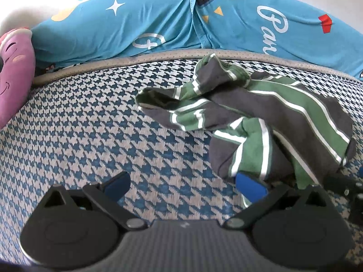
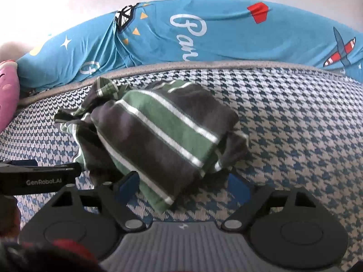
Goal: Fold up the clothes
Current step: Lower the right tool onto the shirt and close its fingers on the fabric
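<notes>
- A pink plush is seen far to the left of the left gripper, well apart from the work.
- The left gripper is held with its jaws wide and nothing between them; only the houndstooth mat lies in the gap.
- The striped shirt is bunched ahead and to the right of the left gripper, with its near edge touching or just over the right fingertip; which one cannot be told.
- In the right wrist view the left gripper is seen at the left, just beside the shirt's left edge.
- The right gripper is also spread wide, with no cloth clamped; the shirt's near corner hangs over its left finger and into the gap.
- The bundle's long axis is judged to run from the near left to the far right across the mat, with a loose sleeve trailing to the far left.
- The right gripper is judged the nearer, since the cloth already lies between its jaws; a grasp of the near corner is what the next move seems to call for.
- A blue printed quilt is bunched beyond the mat, behind the shirt.
</notes>
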The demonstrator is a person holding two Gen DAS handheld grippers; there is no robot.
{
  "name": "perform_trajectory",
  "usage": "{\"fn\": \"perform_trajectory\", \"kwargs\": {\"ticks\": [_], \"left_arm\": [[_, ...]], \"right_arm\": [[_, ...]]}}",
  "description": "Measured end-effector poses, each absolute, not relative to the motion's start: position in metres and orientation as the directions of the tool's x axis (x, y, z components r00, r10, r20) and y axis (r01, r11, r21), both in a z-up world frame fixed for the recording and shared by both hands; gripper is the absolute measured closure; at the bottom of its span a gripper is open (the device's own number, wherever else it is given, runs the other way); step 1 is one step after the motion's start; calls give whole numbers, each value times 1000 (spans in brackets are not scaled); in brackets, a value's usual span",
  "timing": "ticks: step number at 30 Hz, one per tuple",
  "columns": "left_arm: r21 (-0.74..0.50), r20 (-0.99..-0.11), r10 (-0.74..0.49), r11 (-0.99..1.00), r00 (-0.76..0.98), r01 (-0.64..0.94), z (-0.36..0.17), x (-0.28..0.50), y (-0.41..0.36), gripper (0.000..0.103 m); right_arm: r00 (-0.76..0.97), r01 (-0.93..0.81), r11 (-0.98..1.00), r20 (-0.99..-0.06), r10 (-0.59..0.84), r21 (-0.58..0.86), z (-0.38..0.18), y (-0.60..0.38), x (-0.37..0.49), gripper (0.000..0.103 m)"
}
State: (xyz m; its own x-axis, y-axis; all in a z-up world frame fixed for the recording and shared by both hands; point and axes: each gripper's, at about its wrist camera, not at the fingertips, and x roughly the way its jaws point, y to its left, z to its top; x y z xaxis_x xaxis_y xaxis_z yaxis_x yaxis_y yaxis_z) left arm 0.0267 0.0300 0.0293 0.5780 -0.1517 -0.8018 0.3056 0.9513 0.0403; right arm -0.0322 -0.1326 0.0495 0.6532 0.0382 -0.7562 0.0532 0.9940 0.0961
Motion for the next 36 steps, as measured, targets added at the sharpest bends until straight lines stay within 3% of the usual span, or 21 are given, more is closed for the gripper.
{"fn": "perform_trajectory", "kwargs": {"ticks": [6, 12, 19, 24, 28, 29, 31, 33, 34, 36], "left_arm": [[63, -784, -155, 943, 601, 326, 32, 39, 34, 0], [30, -785, -173, 948, 594, 316, 38, 44, 39, 0], [-20, -792, -178, 963, 584, 267, 41, 48, 46, 0], [-8, -799, -165, 965, 578, 263, 38, 50, 46, 0], [-9, -801, -162, 966, 576, 259, 37, 50, 48, 0], [-12, -803, -163, 966, 574, 258, 36, 50, 48, 0], [-19, -803, -167, 966, 572, 256, 36, 50, 48, 0], [-20, -802, -167, 967, 573, 254, 36, 49, 48, 0], [-20, -802, -166, 967, 574, 253, 36, 49, 48, 0], [-22, -801, -166, 968, 575, 249, 36, 49, 49, 0]], "right_arm": [[677, 71, 989, -735, 48, 131, 53, -147, -28, 48], [711, 91, 981, -701, 57, 173, 57, -155, -19, 55], [748, 46, 979, -656, 97, 198, 58, -146, -7, 49], [747, 34, 982, -657, 99, 186, 52, -136, 4, 27], [728, 24, 976, -673, 133, 218, 40, -130, 13, 27], [723, 22, 975, -677, 138, 222, 37, -128, 15, 31], [714, 17, 975, -685, 145, 224, 32, -124, 17, 51], [710, 10, 974, -688, 152, 225, 29, -120, 18, 80], [716, 6, 975, -682, 150, 221, 31, -119, 16, 90], [728, -2, 978, -670, 146, 210, 34, -116, 14, 97]]}}
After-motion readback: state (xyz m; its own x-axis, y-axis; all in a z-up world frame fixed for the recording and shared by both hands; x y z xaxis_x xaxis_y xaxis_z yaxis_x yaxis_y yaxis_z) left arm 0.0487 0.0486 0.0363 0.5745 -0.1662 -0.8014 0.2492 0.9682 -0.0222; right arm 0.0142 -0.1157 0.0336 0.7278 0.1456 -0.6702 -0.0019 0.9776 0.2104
